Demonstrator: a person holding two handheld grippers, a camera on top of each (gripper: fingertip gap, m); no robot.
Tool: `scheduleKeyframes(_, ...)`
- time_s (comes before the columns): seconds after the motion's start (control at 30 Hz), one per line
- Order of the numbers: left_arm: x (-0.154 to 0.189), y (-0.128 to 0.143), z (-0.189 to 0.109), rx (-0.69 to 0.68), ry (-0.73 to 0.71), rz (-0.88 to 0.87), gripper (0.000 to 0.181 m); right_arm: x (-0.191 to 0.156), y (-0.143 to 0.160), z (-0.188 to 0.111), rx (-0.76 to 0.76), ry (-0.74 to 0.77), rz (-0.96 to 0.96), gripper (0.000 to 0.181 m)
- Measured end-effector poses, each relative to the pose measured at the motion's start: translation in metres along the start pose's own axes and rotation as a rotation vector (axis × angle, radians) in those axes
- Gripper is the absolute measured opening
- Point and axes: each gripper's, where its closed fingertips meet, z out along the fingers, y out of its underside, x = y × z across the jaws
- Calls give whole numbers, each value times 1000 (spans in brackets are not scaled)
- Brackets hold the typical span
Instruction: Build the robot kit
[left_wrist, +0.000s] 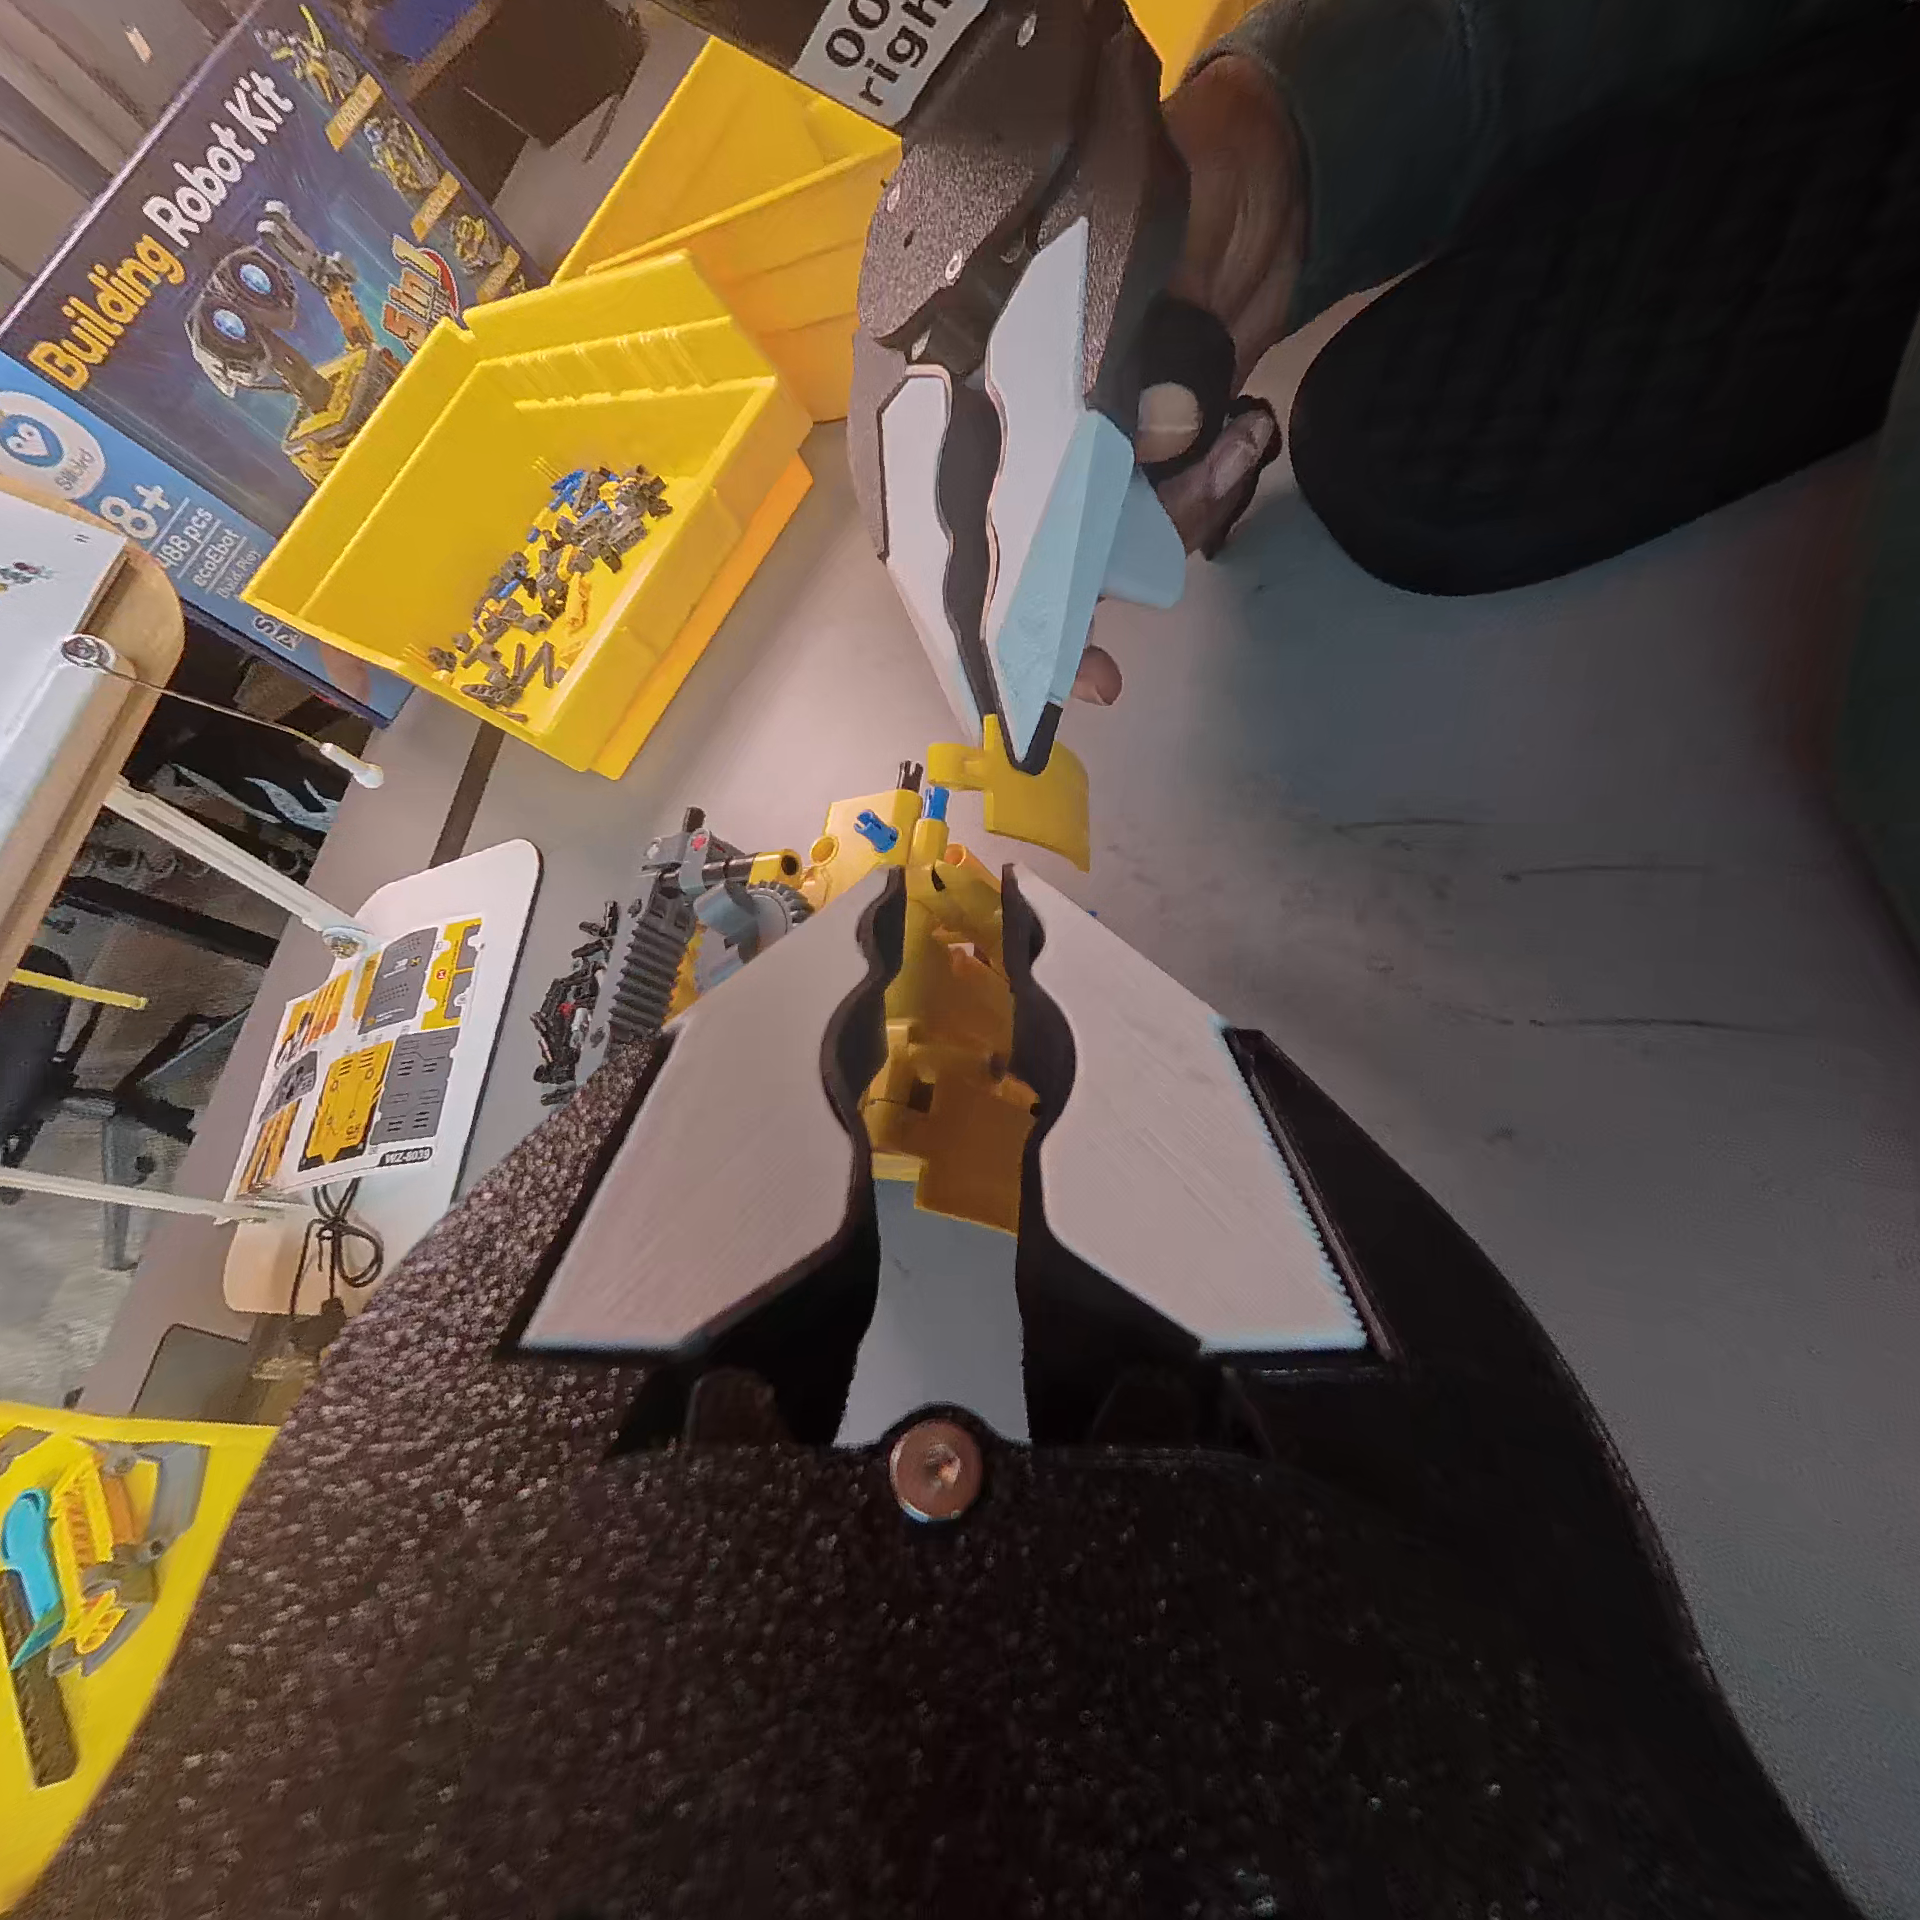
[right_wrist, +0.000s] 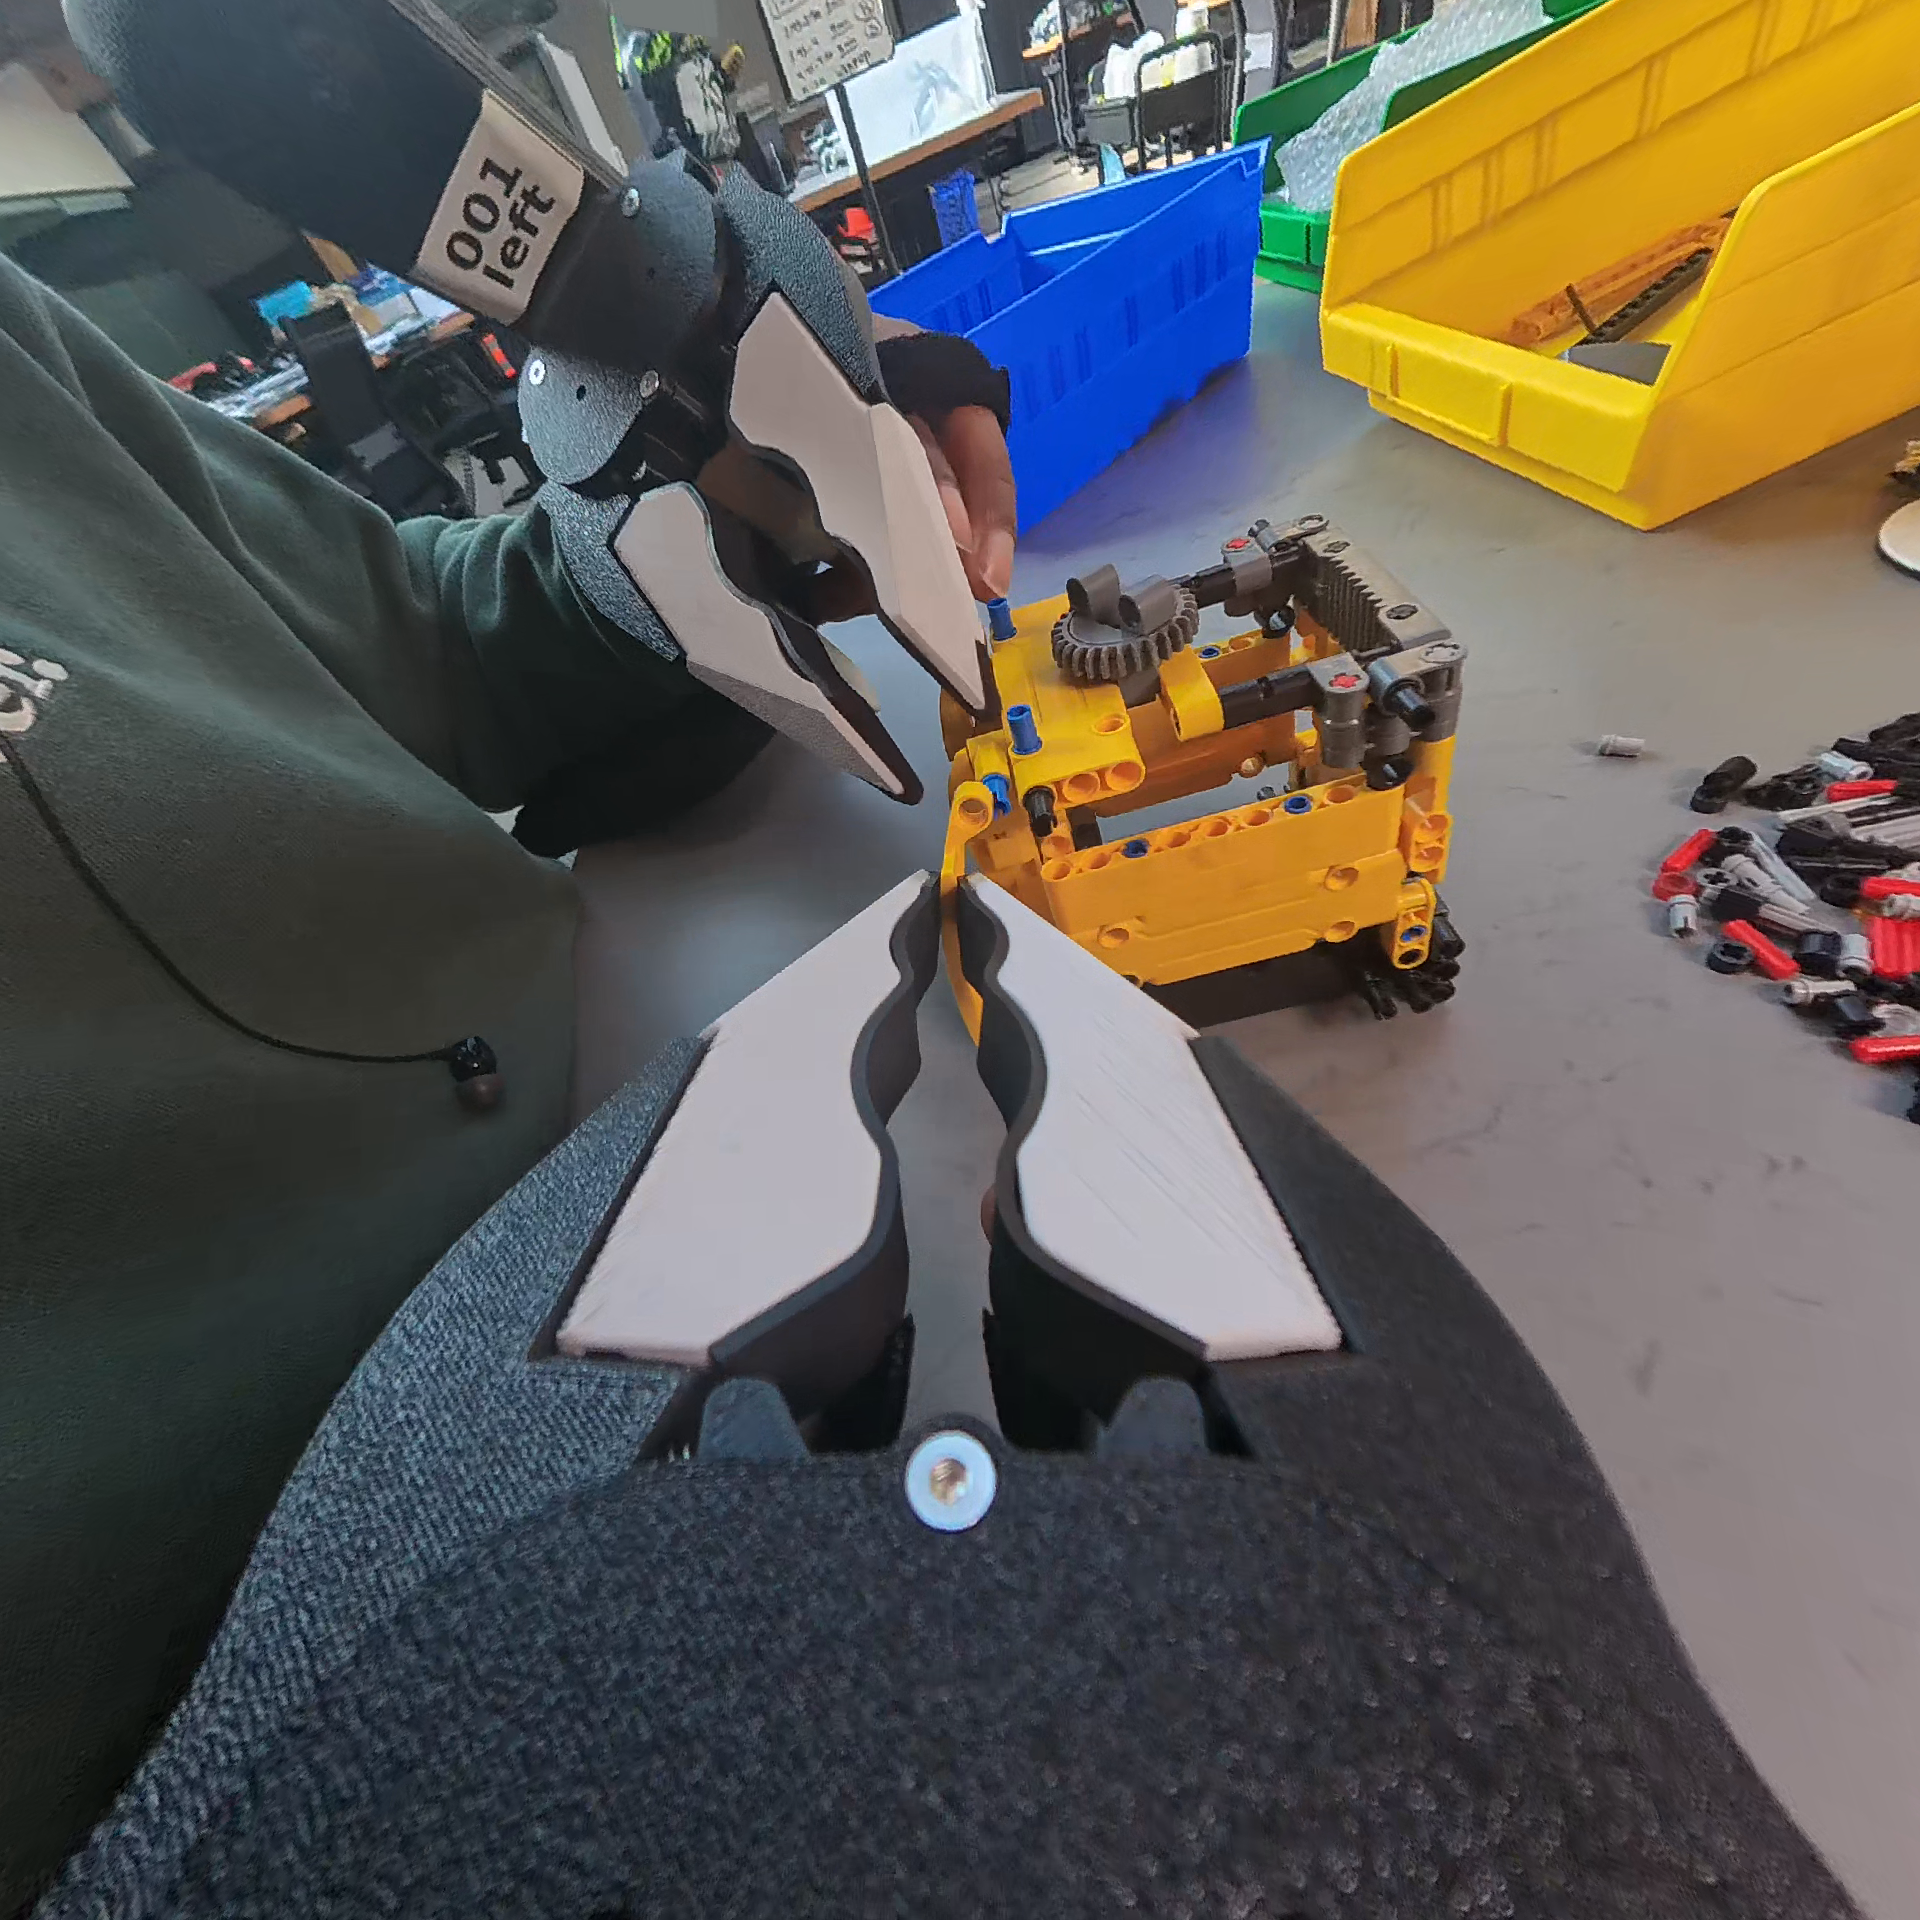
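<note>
A: Where was the model (right_wrist: 1205, 790)?
B: On the grey table (right_wrist: 1558, 1195), a yellow block build with a grey gear (right_wrist: 1122, 634) on top. The left gripper (left_wrist: 945, 883) was clamped on its corner.
A: And the right gripper (right_wrist: 945, 883)?
B: Pinched tight on a curved yellow panel (left_wrist: 1039, 800), held against the model's edge.
A: What lay around it?
B: Loose red and black pins (right_wrist: 1808, 894) nearby, a yellow bin (left_wrist: 540, 520) of parts, the kit box (left_wrist: 208, 260), a sticker sheet (left_wrist: 364, 1049).

claws (left_wrist: 951, 894) 2 | yellow bins (left_wrist: 540, 499) 3 | blue bin (right_wrist: 1091, 312) 1 | yellow model (right_wrist: 1226, 790) 1
</note>
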Motion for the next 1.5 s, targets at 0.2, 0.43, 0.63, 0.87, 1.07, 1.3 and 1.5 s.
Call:
scheduleKeyframes(0.2, -1, 1, 3, 3, -39, 71, 12, -3, 0, 3, 3, -17, 37, 2)
scheduleKeyframes(0.43, -8, 3, 6, -9, -102, 94, 0, -1, -2, 4, 17, -14, 70, 2)
scheduleKeyframes(0.63, -16, 4, 9, -2, -149, 67, 0, 3, -5, 2, 44, -8, 100, 2)
scheduleKeyframes(0.87, -23, 3, 6, 52, -161, -9, 0, 10, -11, -4, 95, -14, 162, 2)
scheduleKeyframes(1.07, -14, 3, 6, 75, -91, -44, 20, 11, -13, -6, 110, -34, 182, 2)
scheduleKeyframes(1.3, -16, 7, 8, 79, -112, -35, 17, 13, -14, -7, 123, -46, 205, 2)
scheduleKeyframes(1.5, -17, 7, 7, 100, -106, -45, 19, 15, -15, -9, 135, -55, 227, 2)
